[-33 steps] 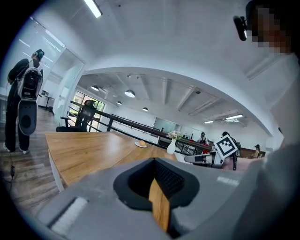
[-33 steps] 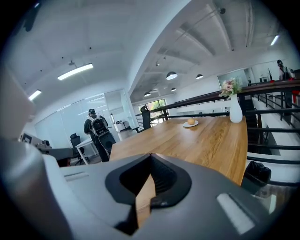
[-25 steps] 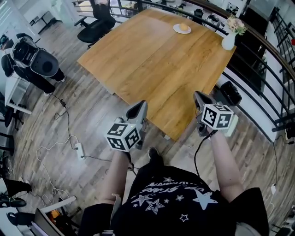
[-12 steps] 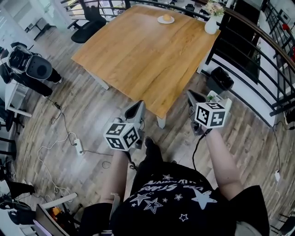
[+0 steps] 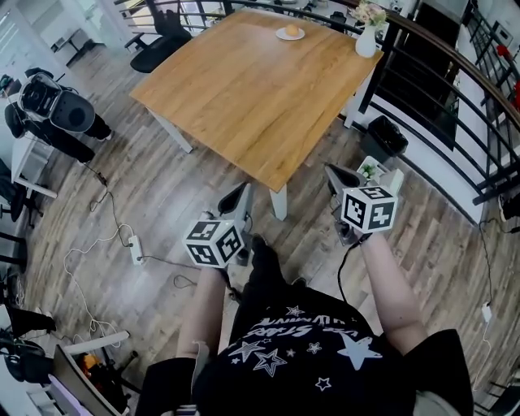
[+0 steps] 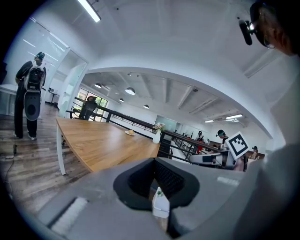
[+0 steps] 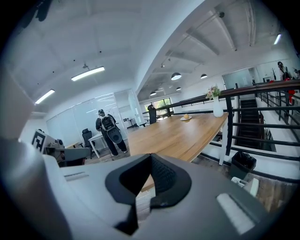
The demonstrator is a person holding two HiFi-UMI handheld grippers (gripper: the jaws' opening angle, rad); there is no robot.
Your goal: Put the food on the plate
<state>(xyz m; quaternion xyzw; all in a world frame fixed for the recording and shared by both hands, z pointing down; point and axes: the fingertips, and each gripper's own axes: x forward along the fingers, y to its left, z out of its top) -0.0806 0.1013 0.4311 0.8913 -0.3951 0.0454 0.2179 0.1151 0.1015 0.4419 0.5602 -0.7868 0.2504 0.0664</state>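
- Plate point(image 5: 301, 35): white, near the far edge of the wooden table point(image 5: 244, 89), close to the corner where the vase stands.
- Food point(image 5: 292, 30): one round, yellow-orange piece, sitting on the plate. What kind of food it is cannot be made out at this range.
- Vase point(image 5: 366, 42): white, upright on the far right corner of the table, holding pale flowers point(image 5: 370, 14). It stands apart from the plate.
- Black bin point(image 5: 385, 136): on the floor between the table's right edge and the railing. Its contents cannot be made out.
- Small white box point(image 5: 372, 169): on the floor just beside the right gripper's tip, with something green showing at its top.
- Left gripper point(image 5: 240, 193): held over the floor short of the table's near corner, pointing toward the table. In the left gripper view its jaws are clenched together with nothing gripped between them.
- Right gripper point(image 5: 331, 172): also over the floor, to the right of the table's near corner. In the right gripper view its jaws are closed tip to tip and empty.
- Both grippers are well apart from the plate and food, with the whole tabletop between them.
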